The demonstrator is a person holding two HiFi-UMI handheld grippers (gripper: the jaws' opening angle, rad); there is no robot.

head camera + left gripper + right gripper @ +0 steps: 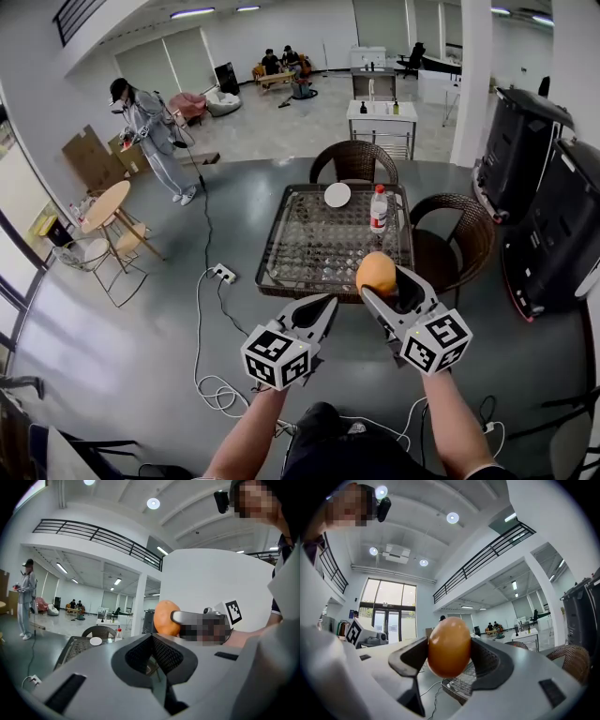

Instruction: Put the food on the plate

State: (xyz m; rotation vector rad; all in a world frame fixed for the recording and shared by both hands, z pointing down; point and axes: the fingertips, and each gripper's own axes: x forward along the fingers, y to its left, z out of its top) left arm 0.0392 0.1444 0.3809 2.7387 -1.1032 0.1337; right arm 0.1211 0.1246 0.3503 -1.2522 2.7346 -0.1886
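Observation:
An orange, egg-shaped piece of food (376, 273) is clamped in my right gripper (386, 286), which is shut on it and held in the air in front of the table's near edge. From the right gripper view the food (449, 646) fills the gap between the two dark pads. A small white plate (337, 195) lies at the far side of the glass-topped table (309, 246), beside a plastic bottle (379, 208). My left gripper (322, 307) hangs to the left of the right one, shut and holding nothing. The left gripper view shows the food (165, 617), the plate (95, 641) and the bottle (119, 634).
Wicker chairs stand at the table's far side (354, 161) and right side (457, 236). Cables and a power strip (223, 274) lie on the floor left of the table. A person (150, 136) stands far left. Large black cases (548, 225) stand on the right.

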